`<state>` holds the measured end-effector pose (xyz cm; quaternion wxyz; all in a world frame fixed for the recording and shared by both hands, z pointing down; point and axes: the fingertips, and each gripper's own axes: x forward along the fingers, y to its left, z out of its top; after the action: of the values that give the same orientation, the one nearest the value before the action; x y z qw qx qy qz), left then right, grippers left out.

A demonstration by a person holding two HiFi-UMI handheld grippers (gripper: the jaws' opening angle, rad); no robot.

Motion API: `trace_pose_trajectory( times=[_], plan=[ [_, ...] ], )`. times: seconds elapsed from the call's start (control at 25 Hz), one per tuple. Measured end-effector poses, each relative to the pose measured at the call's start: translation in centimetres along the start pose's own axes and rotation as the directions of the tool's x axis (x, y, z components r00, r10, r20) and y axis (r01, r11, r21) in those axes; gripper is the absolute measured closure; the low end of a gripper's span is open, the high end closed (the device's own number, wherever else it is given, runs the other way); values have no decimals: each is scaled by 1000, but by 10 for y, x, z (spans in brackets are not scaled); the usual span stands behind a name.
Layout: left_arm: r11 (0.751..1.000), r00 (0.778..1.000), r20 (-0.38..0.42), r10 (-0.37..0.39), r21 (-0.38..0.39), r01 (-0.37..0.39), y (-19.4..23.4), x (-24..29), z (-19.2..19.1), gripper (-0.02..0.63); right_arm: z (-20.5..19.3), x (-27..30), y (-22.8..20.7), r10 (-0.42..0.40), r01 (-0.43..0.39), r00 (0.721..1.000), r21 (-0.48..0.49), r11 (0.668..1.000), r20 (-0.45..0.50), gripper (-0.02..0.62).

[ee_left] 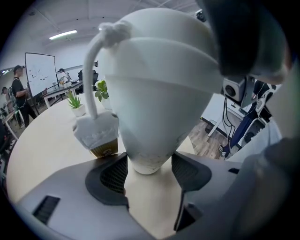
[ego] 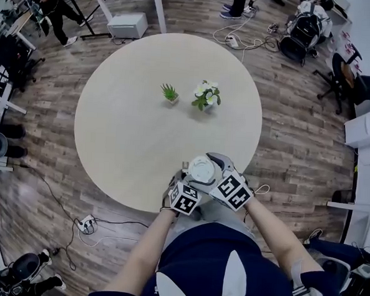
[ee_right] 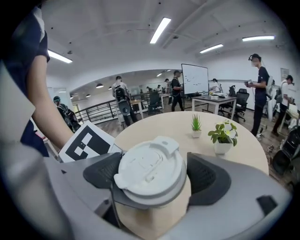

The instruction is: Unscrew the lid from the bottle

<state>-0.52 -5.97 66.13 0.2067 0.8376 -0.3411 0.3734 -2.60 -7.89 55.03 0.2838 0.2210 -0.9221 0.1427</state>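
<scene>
Bottle (ee_left: 159,89) is held up over the near edge of the surface (ego: 124,128). The left hand-held gripper (ee_left: 149,169) is clamped on its tapered base, and the right hand-held gripper (ee_right: 152,179) is pinched around the white lid (ee_right: 149,166).

Risks:
- The base grip sits on a narrow, sloped section, so the body could be spun with the lid, or squeezed out downward once torque is applied.
- The lid rim looks smooth, so pad slip is likely.
- The carry strap (ee_left: 91,70) could be snagged.
</scene>
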Motion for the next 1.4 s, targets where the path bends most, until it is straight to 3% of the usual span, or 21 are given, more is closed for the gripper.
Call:
trace_pose_trajectory(
  times=[0.28,0.72,1.4],
  plan=[
    [1000,1000,1,-1,0,1,0,1,-1,304,-3,2,-7,-87,83,995,87,993,41,148],
    [1000,1000,3,-1,0,1,-1,1,-2,304,-5,1,-8,-67,60,997,152,987,43,158],
    [1000,1000,-1,-2,-1,2,1,2,-3,304,-5,4,-8,-55,54,998,140,989,2,161]
  ],
)
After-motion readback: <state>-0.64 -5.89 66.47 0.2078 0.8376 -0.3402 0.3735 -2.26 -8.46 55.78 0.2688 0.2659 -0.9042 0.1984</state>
